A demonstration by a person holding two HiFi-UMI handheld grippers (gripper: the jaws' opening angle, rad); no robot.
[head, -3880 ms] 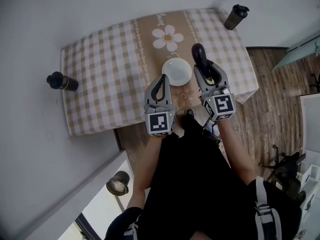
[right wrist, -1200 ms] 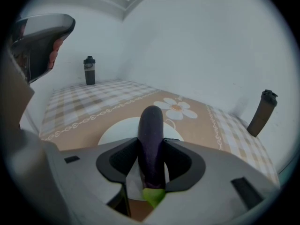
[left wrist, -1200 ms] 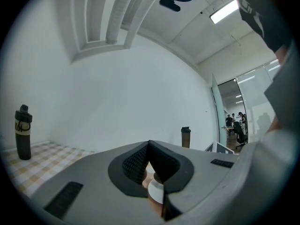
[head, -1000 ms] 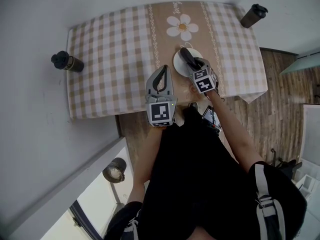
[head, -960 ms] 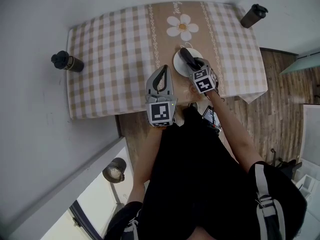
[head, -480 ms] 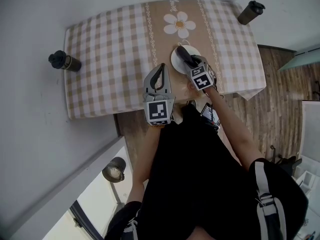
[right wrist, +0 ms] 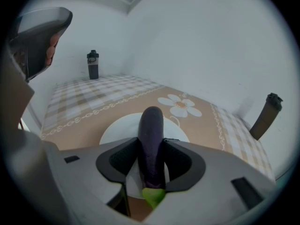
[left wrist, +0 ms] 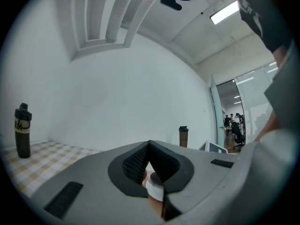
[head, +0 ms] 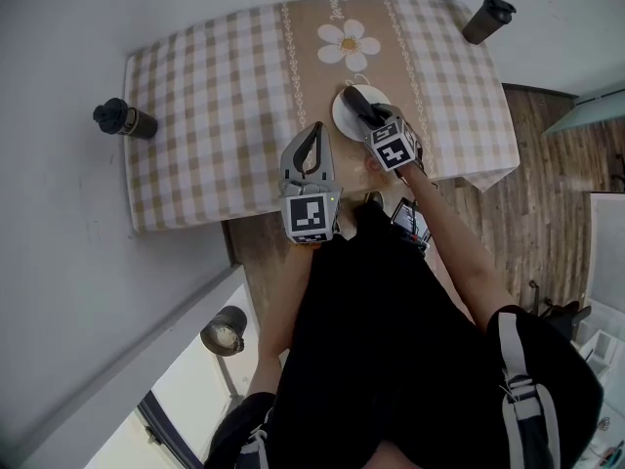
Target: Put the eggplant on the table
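Observation:
My right gripper (right wrist: 151, 145) is shut on a dark purple eggplant (right wrist: 152, 121). The green stem end sits behind the jaws and the rounded tip points out over a white plate (right wrist: 115, 131). In the head view the eggplant (head: 354, 98) lies above the plate (head: 341, 120) near the table's front edge, with the right gripper (head: 368, 116) just behind it. Whether the eggplant touches the plate I cannot tell. My left gripper (head: 314, 129) hovers to the plate's left at the table edge, shut with nothing in it. Its tips (left wrist: 149, 144) meet.
The table carries a beige checked cloth (head: 205, 96) with a daisy print (head: 349, 40). One black bottle (head: 121, 120) stands at the left edge and another (head: 486, 18) at the far right corner. White walls border the table's left and far sides; wooden floor (head: 547, 184) lies to the right.
Since the earliest frame my right gripper has carried the eggplant from beside the plate to over it. During the last second both grippers have barely moved.

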